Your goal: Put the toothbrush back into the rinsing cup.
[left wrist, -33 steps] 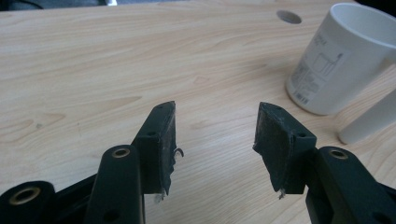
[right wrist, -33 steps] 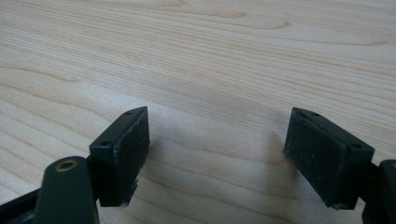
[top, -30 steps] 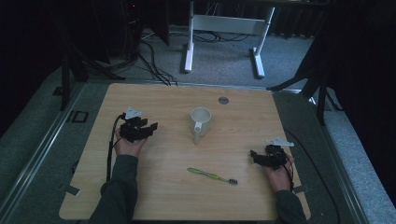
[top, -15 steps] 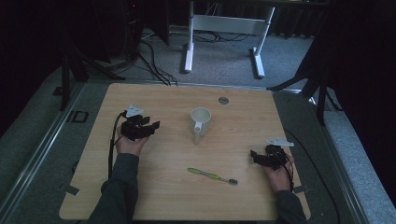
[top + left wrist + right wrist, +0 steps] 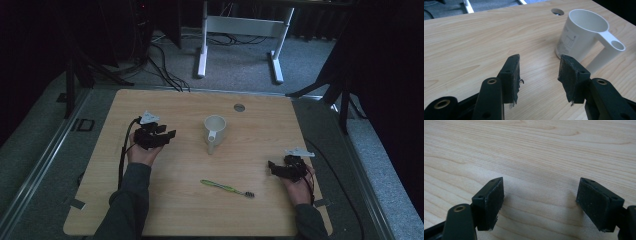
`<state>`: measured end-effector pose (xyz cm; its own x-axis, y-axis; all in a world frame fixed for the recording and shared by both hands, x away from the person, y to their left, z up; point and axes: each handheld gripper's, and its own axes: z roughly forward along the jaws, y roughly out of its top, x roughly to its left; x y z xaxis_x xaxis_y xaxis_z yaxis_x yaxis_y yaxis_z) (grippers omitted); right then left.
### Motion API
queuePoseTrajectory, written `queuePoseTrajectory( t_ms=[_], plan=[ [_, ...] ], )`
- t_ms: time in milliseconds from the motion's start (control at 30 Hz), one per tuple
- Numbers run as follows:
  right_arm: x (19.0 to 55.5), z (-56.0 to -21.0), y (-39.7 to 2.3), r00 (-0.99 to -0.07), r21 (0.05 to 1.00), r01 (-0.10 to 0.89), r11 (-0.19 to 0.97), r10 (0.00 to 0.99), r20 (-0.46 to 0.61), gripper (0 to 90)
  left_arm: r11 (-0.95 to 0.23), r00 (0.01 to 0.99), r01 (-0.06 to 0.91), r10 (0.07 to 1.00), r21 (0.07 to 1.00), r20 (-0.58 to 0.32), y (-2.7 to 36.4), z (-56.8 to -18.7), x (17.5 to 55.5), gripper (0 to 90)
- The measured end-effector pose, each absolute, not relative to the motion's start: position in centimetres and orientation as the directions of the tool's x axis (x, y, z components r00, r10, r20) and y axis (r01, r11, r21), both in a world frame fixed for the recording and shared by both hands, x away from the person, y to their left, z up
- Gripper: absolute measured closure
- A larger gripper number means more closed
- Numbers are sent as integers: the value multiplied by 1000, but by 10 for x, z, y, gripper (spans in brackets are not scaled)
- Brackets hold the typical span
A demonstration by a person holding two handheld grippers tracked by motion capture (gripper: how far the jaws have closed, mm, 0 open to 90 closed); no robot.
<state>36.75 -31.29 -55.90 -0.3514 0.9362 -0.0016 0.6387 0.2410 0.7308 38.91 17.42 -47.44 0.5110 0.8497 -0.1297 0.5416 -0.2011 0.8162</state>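
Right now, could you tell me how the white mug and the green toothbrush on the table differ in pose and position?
The white mug stands upright with its mouth open upward; the green toothbrush lies flat on the table.

The mug sits near the table's middle, closer to the left gripper; the toothbrush lies nearer the person's edge, between the two hands.

The mug is squat and round; the toothbrush is long and thin.

Neither is held: both grippers are open.

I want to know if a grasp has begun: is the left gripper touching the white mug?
Apart. In the left gripper view, the left gripper stands open with bare table between its jaws, and the white mug sits beyond them.
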Motion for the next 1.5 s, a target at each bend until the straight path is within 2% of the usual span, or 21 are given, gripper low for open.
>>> queuePoseTrajectory(
  t_ms=[767, 1500],
  plan=[
    [368, -559, -313, -352, 731, 639, 242, 936, -2, 217, -255, 602, 524, 786, 813, -142, 148, -463, 395, 517],
    [368, -559, -313, -351, 730, 640, 240, 936, 0, 217, -329, 710, 450, 695, 830, -110, 126, -448, 389, 520]
  ],
)
